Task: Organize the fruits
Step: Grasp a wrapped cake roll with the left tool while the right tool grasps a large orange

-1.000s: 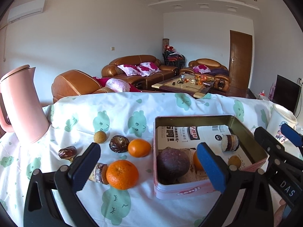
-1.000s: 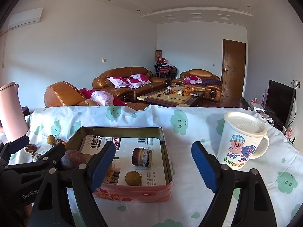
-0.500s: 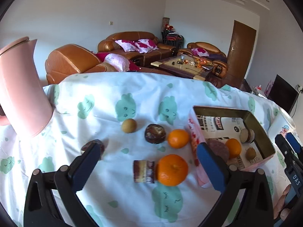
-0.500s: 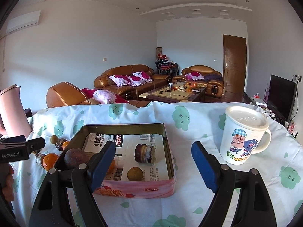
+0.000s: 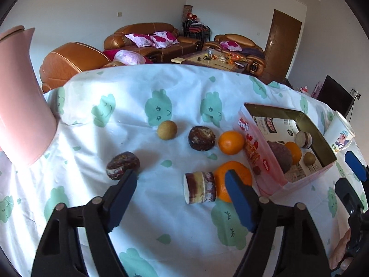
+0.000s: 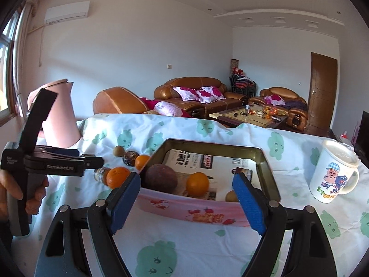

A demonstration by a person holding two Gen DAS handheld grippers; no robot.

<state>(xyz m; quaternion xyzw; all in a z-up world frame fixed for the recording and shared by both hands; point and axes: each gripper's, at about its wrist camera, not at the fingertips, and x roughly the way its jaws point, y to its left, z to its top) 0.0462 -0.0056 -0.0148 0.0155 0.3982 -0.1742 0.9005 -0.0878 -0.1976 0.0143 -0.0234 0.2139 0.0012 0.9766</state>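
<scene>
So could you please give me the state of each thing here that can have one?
left gripper: jaws closing, nothing pressed, striped cylinder between them
right gripper: open, empty
tin box: open, lidless, holding fruit
mug: upright, lid on
pink jug: upright, lid shut

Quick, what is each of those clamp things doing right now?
Left gripper: jaws closing, nothing gripped yet.
Right gripper: open, holding nothing.

- White walls, air conditioner (image 6: pixel 66 11) high up
- Brown leather sofas (image 6: pixel 198 93) (pink cushions) around a coffee table (image 6: pixel 251 116)
- Brown door (image 6: pixel 324 85); daylit window (image 6: pixel 7 53) at left
</scene>
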